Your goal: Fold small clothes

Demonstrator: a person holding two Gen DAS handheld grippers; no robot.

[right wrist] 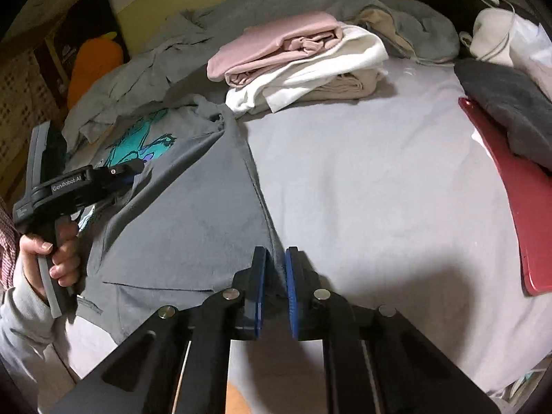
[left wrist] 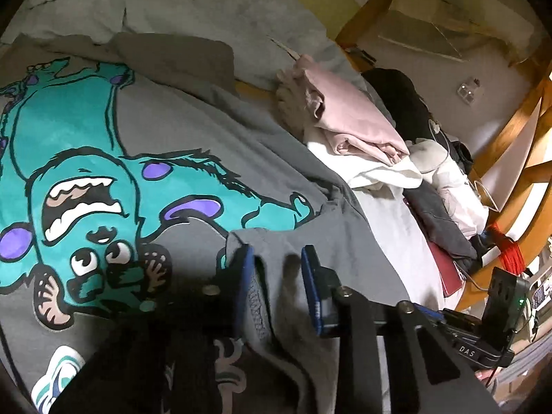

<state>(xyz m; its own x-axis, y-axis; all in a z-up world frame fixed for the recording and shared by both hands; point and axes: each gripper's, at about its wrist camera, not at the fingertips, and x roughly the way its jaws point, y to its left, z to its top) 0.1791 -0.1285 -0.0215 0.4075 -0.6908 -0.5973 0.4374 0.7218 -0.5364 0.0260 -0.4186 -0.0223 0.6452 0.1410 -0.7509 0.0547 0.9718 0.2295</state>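
A: Judging the grey shirt (right wrist: 193,214): where did it lie, and how would it handle?

B: On the bed (right wrist: 362,189), print up; soft, light, limp, likely to sag; best taken at hems. Left fingers (left wrist: 277,283) had closed on a fold; right fingers (right wrist: 276,289) pinched its edge.

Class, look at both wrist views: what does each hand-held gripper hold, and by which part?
Both hold the grey T-shirt: the left hand-held gripper pinches a folded-over fabric edge, the right hand-held gripper its side edge.
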